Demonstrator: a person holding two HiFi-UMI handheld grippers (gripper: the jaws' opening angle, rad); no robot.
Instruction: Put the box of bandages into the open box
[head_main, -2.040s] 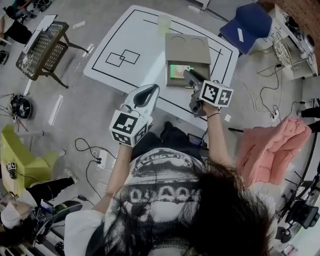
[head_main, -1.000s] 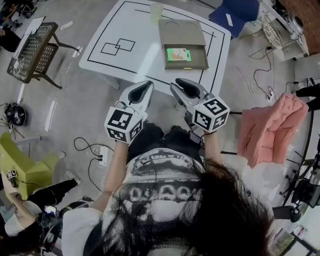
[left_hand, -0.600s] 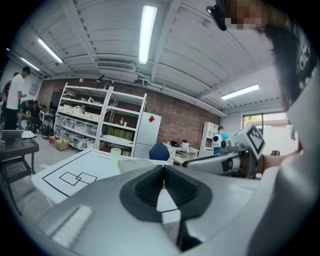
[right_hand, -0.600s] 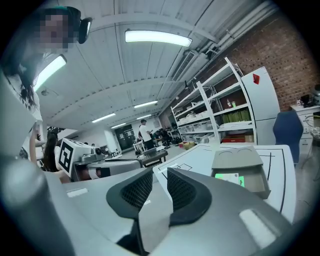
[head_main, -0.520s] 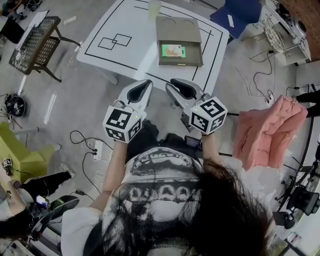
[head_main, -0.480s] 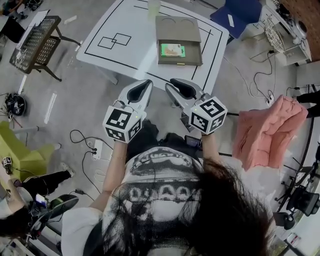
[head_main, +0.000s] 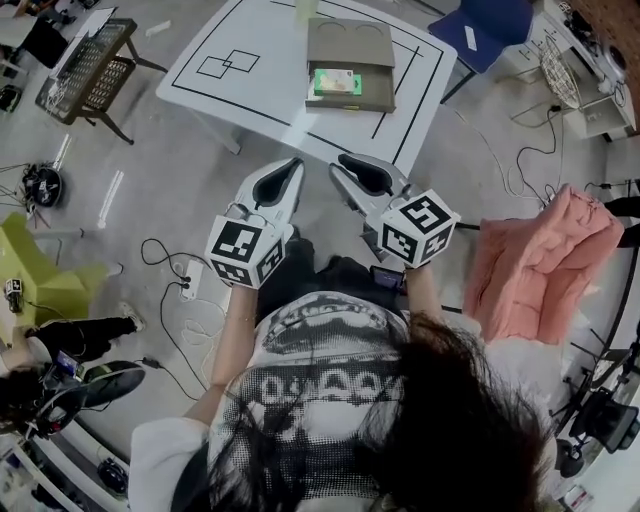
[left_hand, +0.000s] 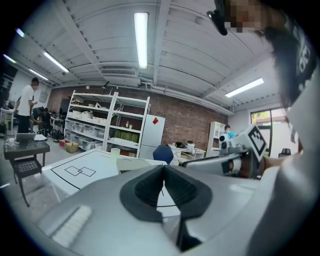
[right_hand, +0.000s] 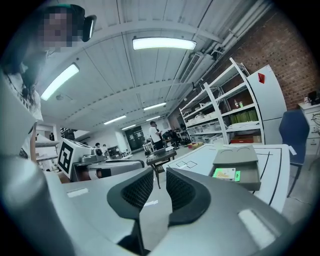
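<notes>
The green box of bandages (head_main: 336, 82) lies flat inside the open cardboard box (head_main: 375, 97) on the white table (head_main: 260, 60); it also shows in the right gripper view (right_hand: 226, 174). Both grippers are held close to the person's body, well short of the table's near edge. My left gripper (head_main: 290, 166) is shut with its pads (left_hand: 150, 186) meeting and nothing between them. My right gripper (head_main: 342, 168) is closing, with a narrow gap still between its pads (right_hand: 181, 189) and nothing in it.
A pale cup (left_hand: 115, 153) stands on the table behind the open box. A blue chair (head_main: 500, 25) is at the table's far right, a pink cloth (head_main: 530, 260) hangs to the right, and a black mesh stand (head_main: 85, 65) is at the left. Cables cross the floor (head_main: 180, 290).
The right gripper has left the open box and drawn back beside the left one. The bandage box stays in the open box. The table has slid farther away.
</notes>
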